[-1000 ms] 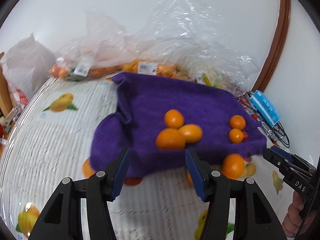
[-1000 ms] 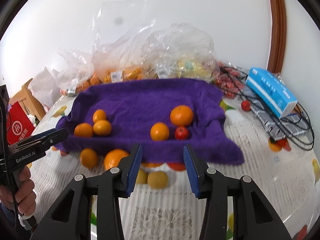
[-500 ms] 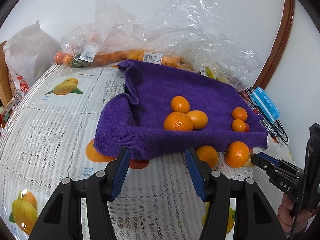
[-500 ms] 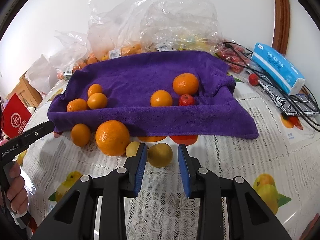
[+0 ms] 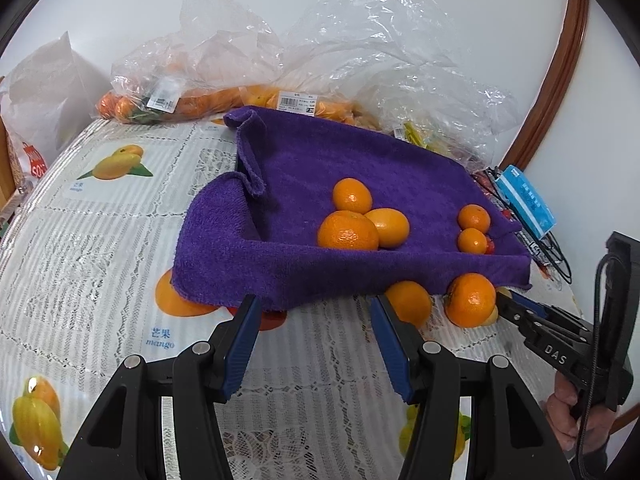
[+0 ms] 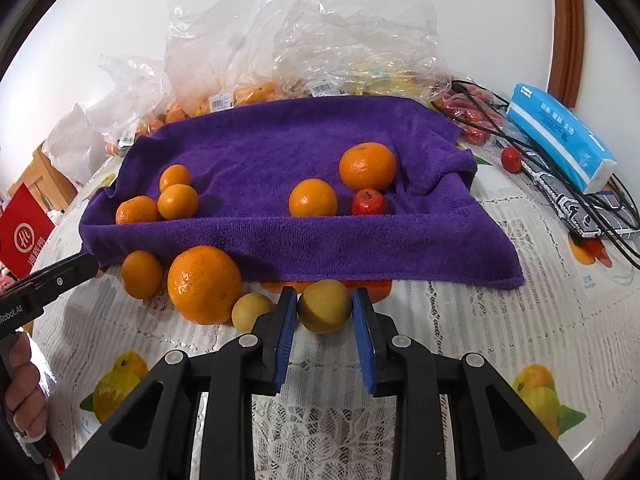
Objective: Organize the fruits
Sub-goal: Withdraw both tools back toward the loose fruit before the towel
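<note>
Right wrist view: yellow fruit [image 6: 325, 306] sits clamped between the right gripper [image 6: 325, 312] fingers [image 6: 285, 322].

Bright, even indoor light, soft shadows under the fruit, sharp focus, strong fisheye bending and dark corners.

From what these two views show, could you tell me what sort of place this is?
Probably a home dining table: a lace tablecloth printed with fruit, clear shop bags of oranges still bearing price labels, and a blue tissue pack beside a purple towel holding loose fruit.
</note>
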Demonstrator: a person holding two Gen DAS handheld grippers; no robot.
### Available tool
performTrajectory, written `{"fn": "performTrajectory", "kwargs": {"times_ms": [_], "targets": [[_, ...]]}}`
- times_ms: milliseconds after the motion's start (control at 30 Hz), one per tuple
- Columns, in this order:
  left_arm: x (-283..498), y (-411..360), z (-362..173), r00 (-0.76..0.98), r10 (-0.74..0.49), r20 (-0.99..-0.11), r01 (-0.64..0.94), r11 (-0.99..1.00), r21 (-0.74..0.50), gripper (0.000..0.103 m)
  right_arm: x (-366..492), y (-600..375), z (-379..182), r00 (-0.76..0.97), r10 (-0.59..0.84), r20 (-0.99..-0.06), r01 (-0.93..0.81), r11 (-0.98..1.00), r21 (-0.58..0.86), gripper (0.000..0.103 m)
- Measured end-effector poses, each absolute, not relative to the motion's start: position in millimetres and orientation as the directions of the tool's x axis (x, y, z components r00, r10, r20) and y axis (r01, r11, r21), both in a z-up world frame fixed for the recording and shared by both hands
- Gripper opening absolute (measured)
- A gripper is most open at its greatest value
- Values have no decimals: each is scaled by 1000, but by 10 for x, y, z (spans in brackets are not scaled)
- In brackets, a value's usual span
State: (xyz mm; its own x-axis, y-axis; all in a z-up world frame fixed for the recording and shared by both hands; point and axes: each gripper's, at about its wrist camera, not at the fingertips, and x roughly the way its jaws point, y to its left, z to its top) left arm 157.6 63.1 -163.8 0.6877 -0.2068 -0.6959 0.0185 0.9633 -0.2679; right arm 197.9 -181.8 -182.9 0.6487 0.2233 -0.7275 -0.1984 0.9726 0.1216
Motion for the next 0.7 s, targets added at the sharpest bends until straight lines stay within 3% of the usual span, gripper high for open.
{"fn": "performTrajectory", "kwargs": {"times_ms": [267,700], "targets": [[1544,378,-1610,674,-279,-684,139,957,-254,55,1992,-1809,-1850,638,223,-737,-219,970,105,28],[1730,-27,-1740,631,-230,-741,127,973,-194,54,1759,-2198,-1782,666,214,-715,-185,975,120,28]]}}
